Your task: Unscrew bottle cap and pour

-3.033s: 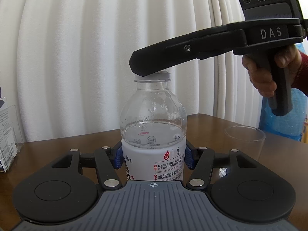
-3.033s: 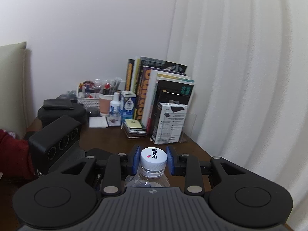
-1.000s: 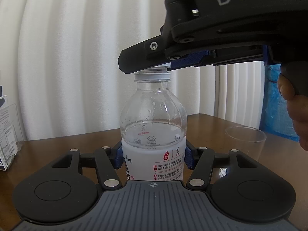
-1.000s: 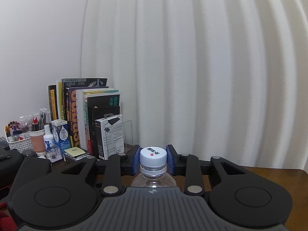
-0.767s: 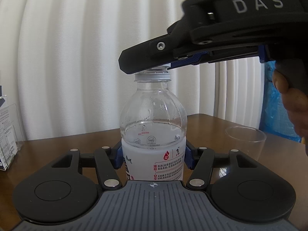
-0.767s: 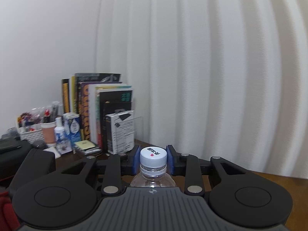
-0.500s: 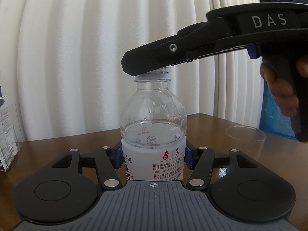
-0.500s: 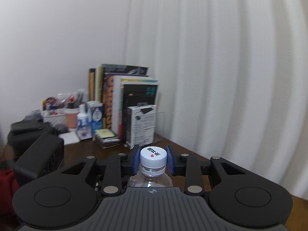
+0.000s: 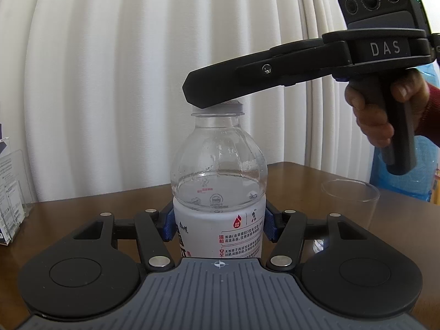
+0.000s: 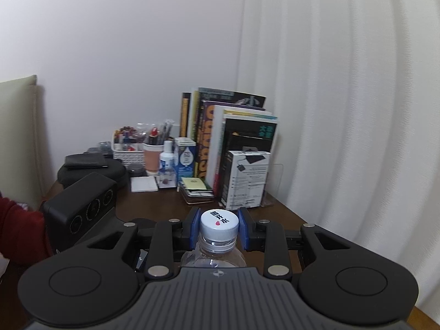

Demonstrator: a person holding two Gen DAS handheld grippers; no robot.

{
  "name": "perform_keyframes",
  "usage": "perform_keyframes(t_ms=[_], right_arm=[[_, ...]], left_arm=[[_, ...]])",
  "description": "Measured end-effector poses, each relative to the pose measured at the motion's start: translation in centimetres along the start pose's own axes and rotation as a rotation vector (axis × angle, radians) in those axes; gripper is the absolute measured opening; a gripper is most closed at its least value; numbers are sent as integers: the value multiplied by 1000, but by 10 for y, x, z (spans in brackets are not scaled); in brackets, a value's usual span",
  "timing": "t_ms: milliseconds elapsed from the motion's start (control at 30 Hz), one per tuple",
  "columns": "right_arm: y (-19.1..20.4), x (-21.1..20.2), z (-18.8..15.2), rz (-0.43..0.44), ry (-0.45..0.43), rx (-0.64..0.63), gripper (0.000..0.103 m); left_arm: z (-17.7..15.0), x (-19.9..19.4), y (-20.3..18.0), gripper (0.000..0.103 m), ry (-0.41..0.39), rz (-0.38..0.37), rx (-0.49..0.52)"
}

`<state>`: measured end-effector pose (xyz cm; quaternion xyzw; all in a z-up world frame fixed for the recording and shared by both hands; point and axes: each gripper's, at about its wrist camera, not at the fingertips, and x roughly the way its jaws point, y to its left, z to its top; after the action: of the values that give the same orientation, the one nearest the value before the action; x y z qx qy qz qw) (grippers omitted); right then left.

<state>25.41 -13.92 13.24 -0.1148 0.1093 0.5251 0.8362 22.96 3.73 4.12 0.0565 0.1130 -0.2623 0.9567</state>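
Water bottle point(image 9: 218, 192) upright on table, body clamped by left gripper point(image 9: 218, 227); right gripper point(image 10: 219, 229) closed on its cap point(image 10: 219, 225), not yet off; pouring into glass point(image 9: 350, 196) beside bottle remains.

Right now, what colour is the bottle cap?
White, with dark characters and a small red mark on top; the cap shows best in the right wrist view.
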Motion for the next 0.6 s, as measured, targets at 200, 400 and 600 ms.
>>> perform_keyframes(t_ms=[200, 400, 600], right_arm=[[-2, -4, 1, 42, 3, -30, 32], [-5, -5, 0, 23, 6, -24, 32], [1, -1, 0, -17, -2, -24, 32]], left_arm=[[-1, 2, 3, 58, 0, 2, -1], [-2, 2, 6, 58, -1, 5, -2], [-3, 1, 8, 58, -1, 7, -3]])
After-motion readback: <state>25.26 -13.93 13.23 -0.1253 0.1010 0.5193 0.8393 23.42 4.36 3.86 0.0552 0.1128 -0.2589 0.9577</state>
